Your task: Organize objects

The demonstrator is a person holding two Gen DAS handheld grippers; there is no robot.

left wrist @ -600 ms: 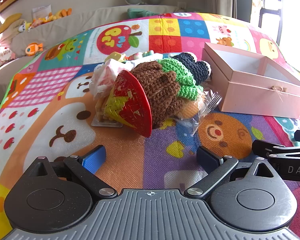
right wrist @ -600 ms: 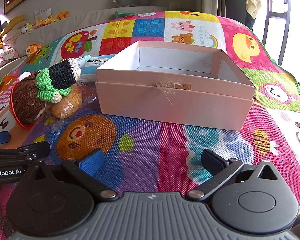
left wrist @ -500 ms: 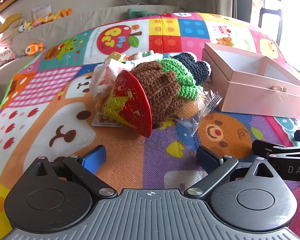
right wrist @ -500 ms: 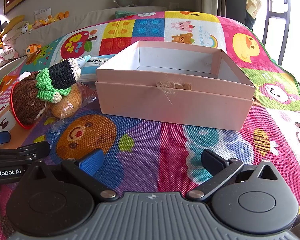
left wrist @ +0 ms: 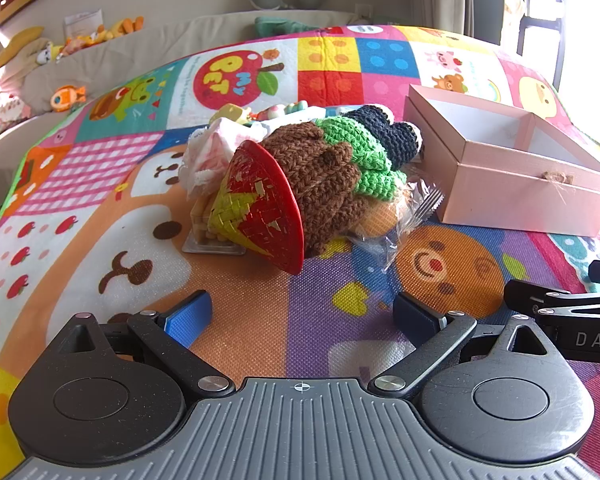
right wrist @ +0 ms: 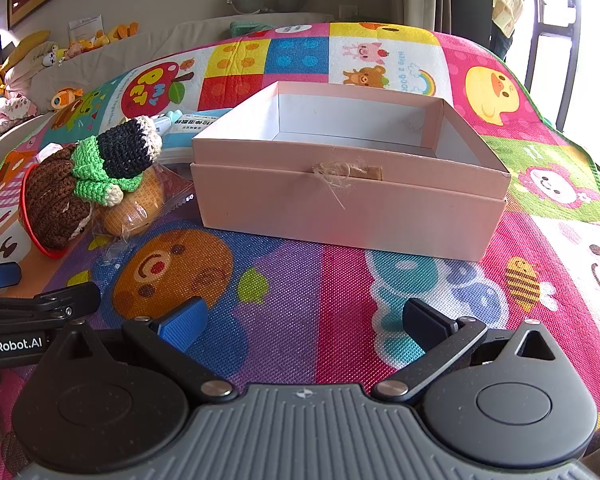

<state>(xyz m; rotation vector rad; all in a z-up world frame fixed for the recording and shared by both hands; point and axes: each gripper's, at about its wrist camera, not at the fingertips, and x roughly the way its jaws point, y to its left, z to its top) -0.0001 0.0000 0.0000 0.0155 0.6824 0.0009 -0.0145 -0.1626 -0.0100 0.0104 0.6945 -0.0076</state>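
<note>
While hovering over the mat (left wrist: 260, 320) | left gripper (left wrist: 302, 314) spread wide, empty | right gripper (right wrist: 302, 320) spread wide, empty

Right gripper (right wrist: 302, 318) hangs over the patterned play mat (right wrist: 340, 292), jaws spread wide with nothing between them. Pink box (right wrist: 352, 204) sits straight ahead, open-topped, interior bare and white. Frayed twine tuft (right wrist: 334, 174) on its near wall. Left of the box, touching one another: crocheted brown, green and black pieces (right wrist: 96, 172) and a cellophane-wrapped bun (right wrist: 140, 204). Left gripper (right wrist: 28, 312) partly visible at the left edge.
</note>
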